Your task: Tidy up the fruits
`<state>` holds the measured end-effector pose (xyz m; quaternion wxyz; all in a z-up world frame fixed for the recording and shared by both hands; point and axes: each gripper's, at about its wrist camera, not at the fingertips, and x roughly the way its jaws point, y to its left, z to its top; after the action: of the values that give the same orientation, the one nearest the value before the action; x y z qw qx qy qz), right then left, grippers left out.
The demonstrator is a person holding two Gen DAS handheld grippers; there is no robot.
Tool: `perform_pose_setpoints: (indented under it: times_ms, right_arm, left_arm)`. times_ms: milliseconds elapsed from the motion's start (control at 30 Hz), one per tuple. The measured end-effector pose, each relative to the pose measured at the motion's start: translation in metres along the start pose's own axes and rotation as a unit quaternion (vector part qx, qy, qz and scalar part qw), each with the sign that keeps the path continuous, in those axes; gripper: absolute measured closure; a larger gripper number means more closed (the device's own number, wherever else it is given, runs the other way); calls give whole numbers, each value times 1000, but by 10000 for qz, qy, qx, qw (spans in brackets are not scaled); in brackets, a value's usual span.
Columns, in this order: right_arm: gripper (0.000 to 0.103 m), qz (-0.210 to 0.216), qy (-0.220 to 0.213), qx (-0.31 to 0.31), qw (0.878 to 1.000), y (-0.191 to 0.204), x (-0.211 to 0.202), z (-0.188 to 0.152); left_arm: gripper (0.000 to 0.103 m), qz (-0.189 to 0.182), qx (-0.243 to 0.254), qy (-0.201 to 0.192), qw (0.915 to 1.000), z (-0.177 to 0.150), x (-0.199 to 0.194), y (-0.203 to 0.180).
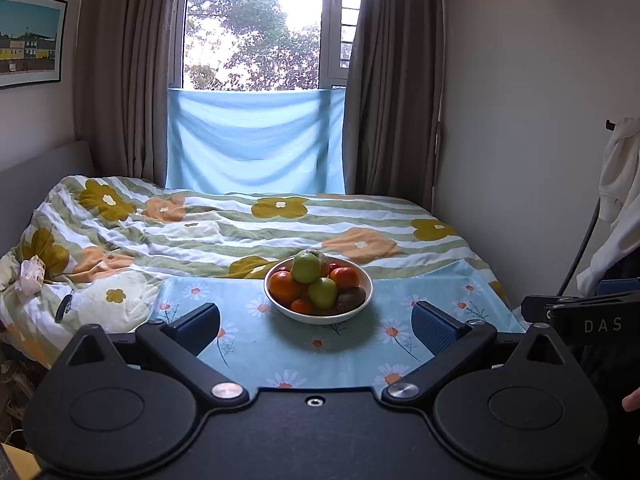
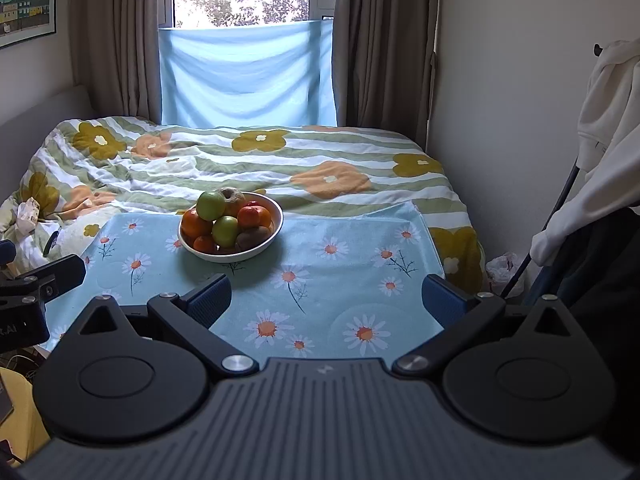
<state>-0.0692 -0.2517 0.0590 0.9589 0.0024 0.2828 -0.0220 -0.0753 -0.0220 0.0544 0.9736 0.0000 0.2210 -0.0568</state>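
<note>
Daisy cloth [image 2: 340,248] around fruit bowl [image 2: 276,216]

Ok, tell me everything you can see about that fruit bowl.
The fruit bowl is white, shallow and round, seemingly ceramic, sitting upright on the daisy-print blue cloth on the bed. It is heaped with green apples, oranges and a brown kiwi. Both grippers, the left gripper and right gripper, are open and clear of it.
</note>
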Motion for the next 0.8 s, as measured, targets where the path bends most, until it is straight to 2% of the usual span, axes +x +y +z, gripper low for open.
perform_pose_setpoints:
  times_ms: [800]
  right_arm:
    - [0, -4, -19, -23, 10000, 3, -2, 1]
  left_arm:
    - [0, 13, 37, -31, 10000, 0, -1, -6]
